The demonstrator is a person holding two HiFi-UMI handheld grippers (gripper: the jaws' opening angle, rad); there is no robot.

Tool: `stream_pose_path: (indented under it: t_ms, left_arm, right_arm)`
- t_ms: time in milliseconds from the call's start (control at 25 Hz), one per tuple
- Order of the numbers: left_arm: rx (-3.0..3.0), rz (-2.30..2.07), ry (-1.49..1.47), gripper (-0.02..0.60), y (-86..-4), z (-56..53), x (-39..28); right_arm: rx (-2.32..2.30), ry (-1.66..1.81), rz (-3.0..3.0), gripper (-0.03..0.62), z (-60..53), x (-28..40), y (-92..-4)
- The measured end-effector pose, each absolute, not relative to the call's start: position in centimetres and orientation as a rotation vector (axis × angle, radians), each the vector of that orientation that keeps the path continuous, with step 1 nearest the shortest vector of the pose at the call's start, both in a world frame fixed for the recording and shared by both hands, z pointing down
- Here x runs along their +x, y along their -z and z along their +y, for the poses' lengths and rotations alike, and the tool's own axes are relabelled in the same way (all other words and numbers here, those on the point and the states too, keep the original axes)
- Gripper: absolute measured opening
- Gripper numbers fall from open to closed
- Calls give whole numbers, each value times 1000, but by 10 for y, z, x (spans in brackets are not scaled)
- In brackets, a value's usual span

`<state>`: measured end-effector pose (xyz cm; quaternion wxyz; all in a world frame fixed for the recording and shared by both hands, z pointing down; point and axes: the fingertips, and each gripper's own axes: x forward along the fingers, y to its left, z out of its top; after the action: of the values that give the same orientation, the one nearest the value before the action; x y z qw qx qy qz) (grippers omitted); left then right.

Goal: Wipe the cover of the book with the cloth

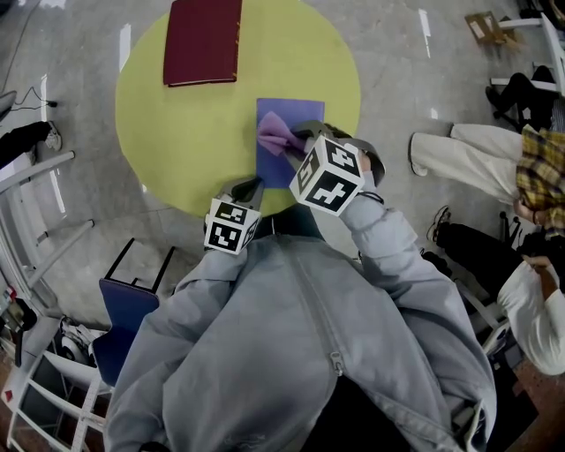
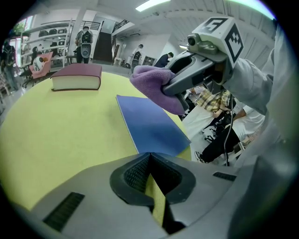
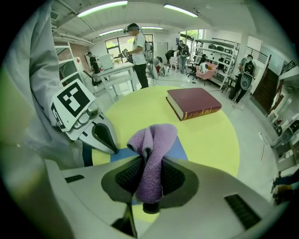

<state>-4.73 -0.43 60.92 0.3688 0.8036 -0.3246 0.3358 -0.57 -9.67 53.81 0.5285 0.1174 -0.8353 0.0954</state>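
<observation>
Yellow table (image 1: 177, 168) | maroon book (image 1: 202, 41) at far edge, well apart | blue book (image 1: 272, 172) flat near me | left gripper (image 1: 250, 188) pressed together, empty | right gripper (image 1: 298, 138) pinches purple cloth (image 1: 278, 132) over the blue cover | step, I judge: wipe beginning; next I must press down and sweep.

A round yellow counter (image 1: 168, 177) stands on a grey floor (image 1: 397, 79) marked with white tape strips (image 1: 124, 46). A blue chair (image 1: 119, 305) sits behind and left of the left claw (image 1: 251, 187). People (image 1: 459, 154) sit well right of the right claw (image 1: 294, 139). Strip lights (image 3: 102, 8) line the white ceiling, and shelving (image 3: 217, 49) stands beyond the counter.
</observation>
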Motion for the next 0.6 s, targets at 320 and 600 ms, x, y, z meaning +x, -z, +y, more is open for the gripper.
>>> stream_pose_path:
  t_ms: [320, 600]
  left_arm:
    - [2057, -841, -853, 18, -611, -6, -46]
    - [2057, -851, -845, 17, -610, -6, -49]
  right_arm:
    - [144, -199, -1993, 103, -74, -39, -558]
    - [89, -195, -1973, 101, -65, -58, -576]
